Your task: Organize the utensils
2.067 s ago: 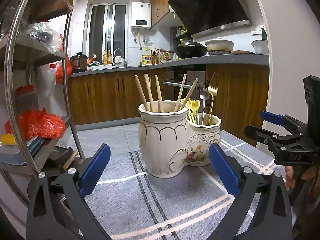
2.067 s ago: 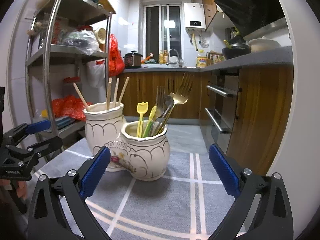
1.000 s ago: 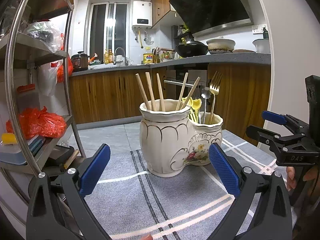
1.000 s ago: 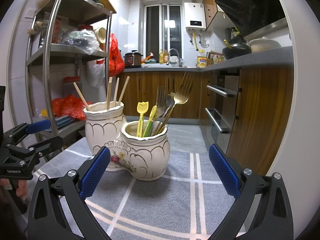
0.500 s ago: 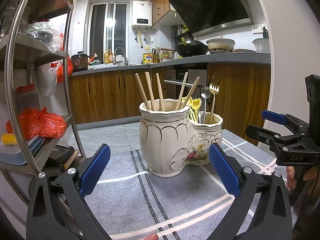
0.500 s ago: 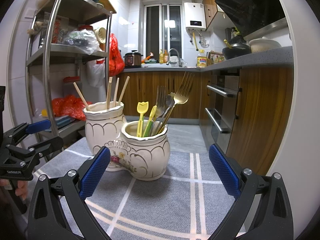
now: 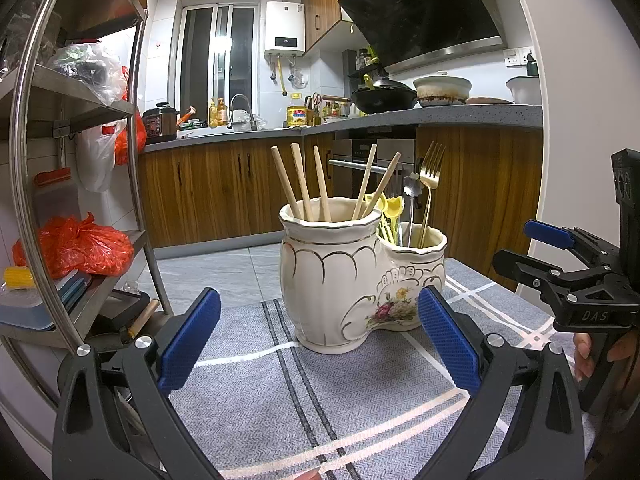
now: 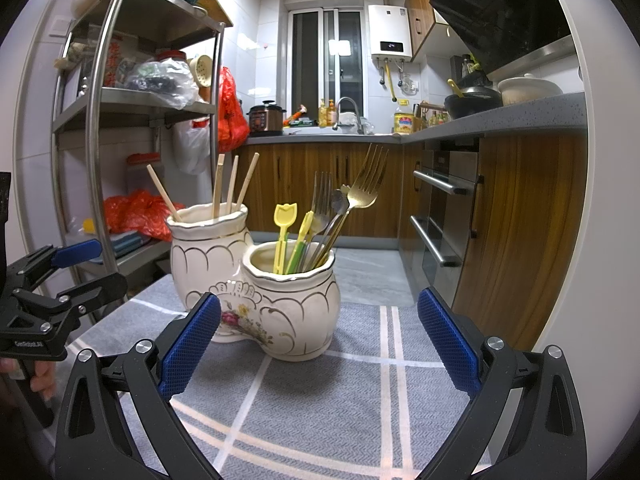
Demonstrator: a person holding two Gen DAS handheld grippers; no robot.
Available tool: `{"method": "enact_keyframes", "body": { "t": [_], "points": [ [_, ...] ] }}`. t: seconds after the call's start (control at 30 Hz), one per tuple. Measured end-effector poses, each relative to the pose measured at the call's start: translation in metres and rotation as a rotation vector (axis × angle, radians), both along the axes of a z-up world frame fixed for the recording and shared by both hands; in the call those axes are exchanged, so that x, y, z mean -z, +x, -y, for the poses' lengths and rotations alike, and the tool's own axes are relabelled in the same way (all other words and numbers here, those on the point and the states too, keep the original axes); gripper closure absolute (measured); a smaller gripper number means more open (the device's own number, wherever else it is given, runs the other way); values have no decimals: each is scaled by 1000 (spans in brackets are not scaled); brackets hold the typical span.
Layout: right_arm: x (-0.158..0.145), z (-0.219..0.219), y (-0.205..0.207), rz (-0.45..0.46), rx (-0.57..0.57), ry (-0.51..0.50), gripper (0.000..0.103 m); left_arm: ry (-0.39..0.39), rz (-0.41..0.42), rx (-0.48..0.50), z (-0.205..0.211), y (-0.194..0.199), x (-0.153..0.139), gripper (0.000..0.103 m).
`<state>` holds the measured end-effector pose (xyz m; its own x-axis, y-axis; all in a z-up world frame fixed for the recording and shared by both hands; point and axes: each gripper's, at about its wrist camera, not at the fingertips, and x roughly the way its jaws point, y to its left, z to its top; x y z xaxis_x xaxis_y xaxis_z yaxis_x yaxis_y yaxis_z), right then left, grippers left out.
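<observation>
Holding both claws, left claw (image 7: pixel 318 338) and right claw (image 8: pixel 318 338), spread and empty, we face the glazed ceramic holder (image 8: pixel 256 280) at 12 o'clock: heavy, fragile, slippery; pinch slim fork (image 8: pixel 360 196) handles instead.

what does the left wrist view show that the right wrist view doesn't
Only the left view shows five chopsticks in the taller pot and the right gripper side-on. Only the right view shows the green pick, a second fork and the left gripper side-on. Both show the double holder, gold fork, yellow picks and grey cloth.
</observation>
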<state>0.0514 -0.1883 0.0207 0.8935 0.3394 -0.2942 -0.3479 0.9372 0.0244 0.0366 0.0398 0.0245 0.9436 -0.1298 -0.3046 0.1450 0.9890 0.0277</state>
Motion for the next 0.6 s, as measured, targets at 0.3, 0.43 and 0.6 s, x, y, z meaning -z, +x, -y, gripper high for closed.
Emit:
{"method": "enact_keyframes", "body": {
  "t": [0.3, 0.43, 0.6],
  "points": [
    [0, 0, 0, 0, 0, 0, 5, -1, -7, -11, -1, 0, 1, 6],
    [0, 0, 0, 0, 0, 0, 5, 0, -7, -10, -1, 0, 1, 6],
    [0, 0, 0, 0, 0, 0, 5, 0, -7, -8, -1, 0, 1, 6]
  ]
}}
